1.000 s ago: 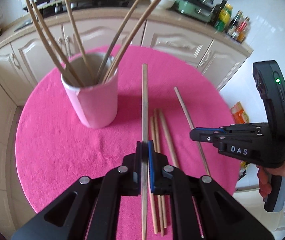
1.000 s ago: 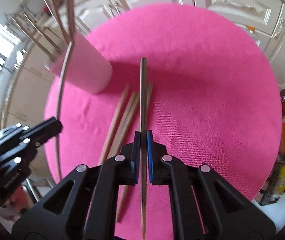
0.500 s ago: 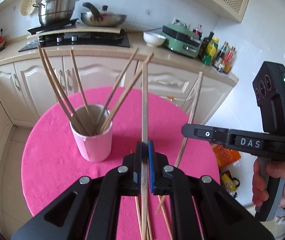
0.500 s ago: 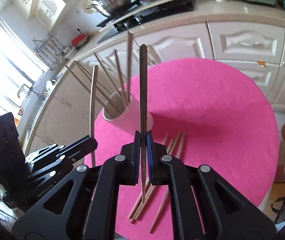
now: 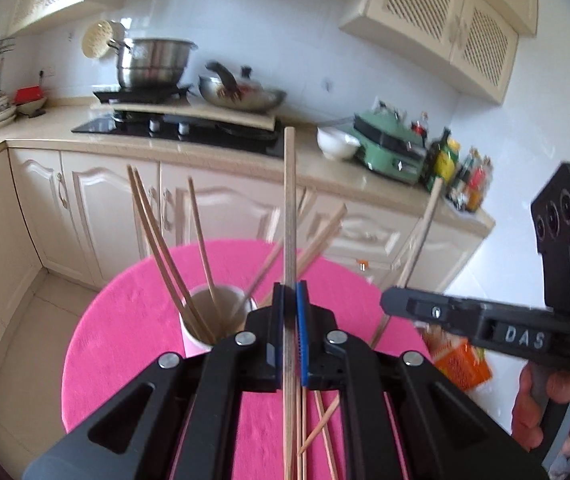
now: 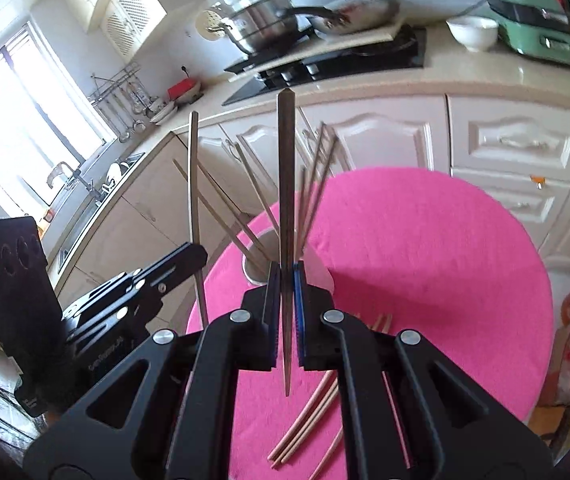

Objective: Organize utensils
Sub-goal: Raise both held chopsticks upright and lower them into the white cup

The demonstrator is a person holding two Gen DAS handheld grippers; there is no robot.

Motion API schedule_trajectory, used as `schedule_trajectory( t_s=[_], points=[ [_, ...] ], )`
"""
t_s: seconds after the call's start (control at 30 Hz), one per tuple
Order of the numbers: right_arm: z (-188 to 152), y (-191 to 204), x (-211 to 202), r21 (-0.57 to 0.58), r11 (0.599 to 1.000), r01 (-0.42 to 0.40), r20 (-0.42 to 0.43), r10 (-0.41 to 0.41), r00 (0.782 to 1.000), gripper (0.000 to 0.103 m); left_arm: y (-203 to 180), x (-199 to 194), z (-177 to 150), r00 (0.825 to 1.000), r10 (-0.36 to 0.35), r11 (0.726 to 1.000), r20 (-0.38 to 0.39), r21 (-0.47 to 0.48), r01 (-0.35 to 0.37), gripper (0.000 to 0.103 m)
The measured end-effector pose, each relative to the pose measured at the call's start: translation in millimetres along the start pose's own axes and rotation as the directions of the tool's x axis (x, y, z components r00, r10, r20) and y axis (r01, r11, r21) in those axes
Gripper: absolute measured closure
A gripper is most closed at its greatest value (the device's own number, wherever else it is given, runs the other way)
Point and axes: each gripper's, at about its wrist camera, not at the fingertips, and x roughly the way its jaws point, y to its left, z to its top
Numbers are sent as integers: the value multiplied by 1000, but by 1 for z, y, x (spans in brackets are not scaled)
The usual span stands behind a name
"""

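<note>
Standing slim, pale wooden chopsticks (image 5: pixel 290 216) in pink cup (image 5: pixel 195 340)

A plain hot-pink cloth (image 5: pixel 133 320) covers the round table, and the cup (image 5: pixel 195 340) on it is pale pink. The chopsticks (image 6: pixel 305 420) are light tan wood; the grippers are black with blue pads (image 5: pixel 303 320), against cream cabinets (image 5: pixel 97 208)

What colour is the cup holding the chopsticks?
Pink cup, pale inside; clearest in the left wrist view.
</note>
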Motion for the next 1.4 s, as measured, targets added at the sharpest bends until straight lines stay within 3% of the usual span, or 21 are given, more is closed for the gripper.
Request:
schedule_trajectory(
  t_s=[0.27,0.77,0.93,1.17,1.4],
  points=[
    [25,15,10,-65,998,1,51,2,999,97,34,-1,29,986,60,991,158,-126,-40,97],
    [69,15,36,-99,994,-47,109,58,992,97,62,28,58,933,184,965,308,-239,-111,97],
    [78,12,37,-94,994,-58,133,70,989,97,63,44,56,929,203,964,309,-228,-135,97],
    [80,14,48,-116,992,-54,131,69,989,97,70,69,35,944,221,957,243,-239,-163,97],
    [83,16,45,-106,991,-82,139,96,986,97,70,73,23,943,246,957,225,-209,-200,97]
  ],
)
